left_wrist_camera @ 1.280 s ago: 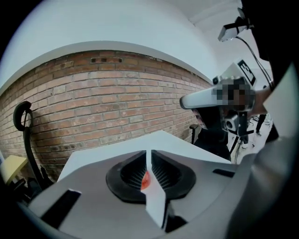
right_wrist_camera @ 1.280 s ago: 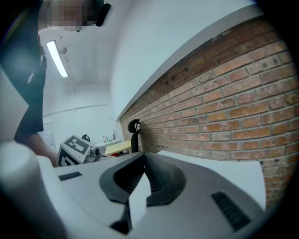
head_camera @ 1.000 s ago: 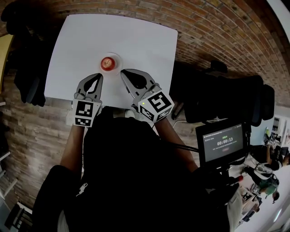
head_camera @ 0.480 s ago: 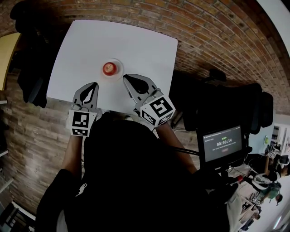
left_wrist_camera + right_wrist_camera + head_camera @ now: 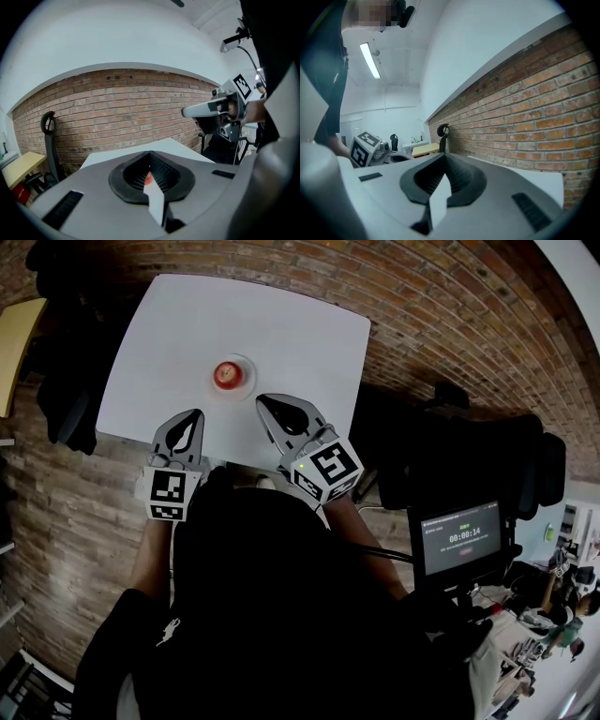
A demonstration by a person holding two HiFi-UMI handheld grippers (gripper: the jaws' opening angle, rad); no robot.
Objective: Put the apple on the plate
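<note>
The apple (image 5: 226,374) sits on the small plate (image 5: 246,365) mid-desk (image 5: 291,329), well ahead of the left tool (image 5: 194,415) and right tool (image 5: 262,400), both closed and empty, and it looks firm, smooth, roll-prone and light, best pinched across its widest middle.

Grey left gripper (image 5: 194,415) and right gripper (image 5: 262,400) — black-padded, each with a black-and-white marker cube (image 5: 325,470) — black top (image 5: 262,596) worn.

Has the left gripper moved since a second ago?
Yes. The left gripper, jaws shut, has drawn back from the plate holding the apple, toward the table's near edge.
</note>
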